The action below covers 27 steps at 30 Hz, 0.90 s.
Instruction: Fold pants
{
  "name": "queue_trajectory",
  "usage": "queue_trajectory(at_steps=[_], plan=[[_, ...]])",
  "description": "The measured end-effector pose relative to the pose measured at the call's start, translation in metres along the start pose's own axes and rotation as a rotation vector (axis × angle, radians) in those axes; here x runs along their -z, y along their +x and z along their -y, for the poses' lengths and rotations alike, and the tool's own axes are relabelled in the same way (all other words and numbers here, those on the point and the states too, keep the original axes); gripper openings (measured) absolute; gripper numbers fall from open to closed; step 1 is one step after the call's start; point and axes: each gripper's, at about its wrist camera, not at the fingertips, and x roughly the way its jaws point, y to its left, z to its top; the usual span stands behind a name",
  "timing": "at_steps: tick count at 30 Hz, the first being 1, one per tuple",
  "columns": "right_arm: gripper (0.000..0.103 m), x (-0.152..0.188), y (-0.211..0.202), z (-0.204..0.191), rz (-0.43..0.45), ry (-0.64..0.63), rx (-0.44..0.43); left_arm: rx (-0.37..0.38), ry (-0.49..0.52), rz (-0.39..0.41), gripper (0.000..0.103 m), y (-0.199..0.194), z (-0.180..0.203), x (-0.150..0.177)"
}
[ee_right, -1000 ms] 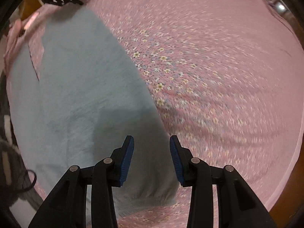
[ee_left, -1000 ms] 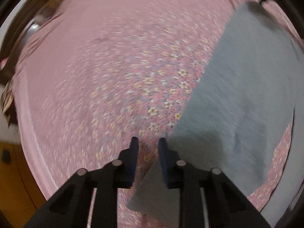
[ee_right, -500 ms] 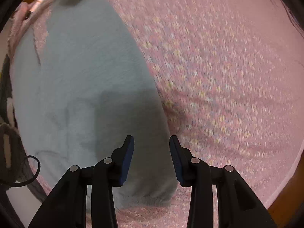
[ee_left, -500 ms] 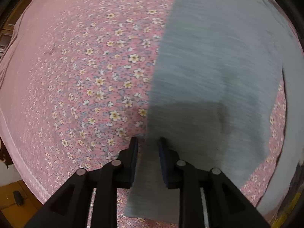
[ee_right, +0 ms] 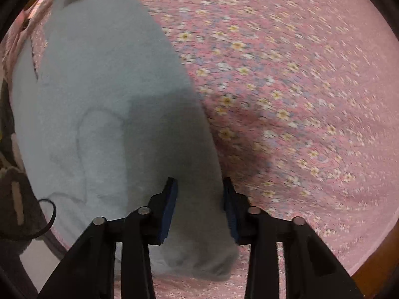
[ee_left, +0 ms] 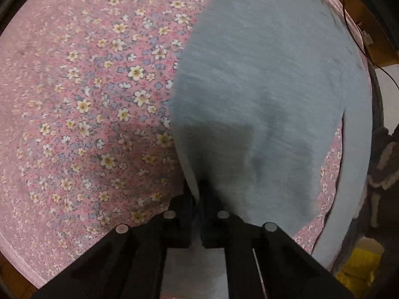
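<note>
Grey-blue, soft fleece pants [ee_left: 261, 79], matte and slightly napped, spread flat across pink cotton bedsheet printed with small white, yellow and lilac flowers [ee_left: 94, 94]. Lying lengthwise away from both cameras: in the left wrist view running from the bottom centre up to the top right, in the right wrist view from the bottom centre up to the top left. Gathered, rounded hem [ee_right: 199, 266] at the near end in the right wrist view; curved seam, perhaps a pocket outline, pressed into the fabric to its left. Second narrow strip of the same cloth [ee_left: 349, 174] curving along the right edge in the left wrist view, split from the main panel by a sliver of sheet.

Left gripper [ee_left: 197, 194], black with dark pads, pressed together on the pants' left edge, cloth rising in a small ridge between the pads after a quick closing. Right gripper [ee_right: 200, 199], black with blue pads [ee_right: 169, 206], spread astride the right edge near the hem, having just narrowed, pads apparently not yet pressing the cloth.

Beyond the sheet: orange-brown wooden edge [ee_right: 374, 261] at lower right, thin black cable [ee_right: 47, 219] looping at lower left, something yellow [ee_left: 359, 264] off the bed's corner.
</note>
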Motion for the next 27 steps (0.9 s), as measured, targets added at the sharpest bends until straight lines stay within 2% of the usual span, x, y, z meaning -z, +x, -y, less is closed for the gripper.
queue_trajectory(at_steps=[1, 3, 9, 12, 15, 22, 27], plan=[[0.007, -0.001, -0.002, -0.003, 0.003, -0.002, 0.014, -0.02, 0.006, 0.01, 0.003, -0.002, 0.003, 0.004], [0.005, 0.0, -0.005, -0.006, 0.007, 0.017, 0.011, -0.057, 0.013, 0.018, 0.003, -0.01, 0.006, 0.012], [0.004, 0.011, -0.032, -0.007, 0.021, 0.005, 0.037, -0.12, -0.003, 0.034, 0.003, -0.038, 0.003, 0.013], [0.004, 0.013, -0.046, -0.014, 0.041, -0.009, 0.064, -0.16, -0.028, 0.057, 0.002, -0.054, 0.002, 0.026], [0.004, 0.017, -0.05, -0.037, 0.031, -0.04, 0.107, -0.206, -0.033, 0.065, 0.002, -0.073, 0.008, 0.035], [0.004, 0.036, -0.059, -0.082, 0.066, -0.06, 0.236, -0.303, -0.021, 0.089, 0.002, -0.113, 0.054, 0.049], [0.004, 0.051, -0.072, -0.12, 0.073, -0.076, 0.284, -0.358, -0.015, 0.099, 0.002, -0.115, 0.097, 0.053]])
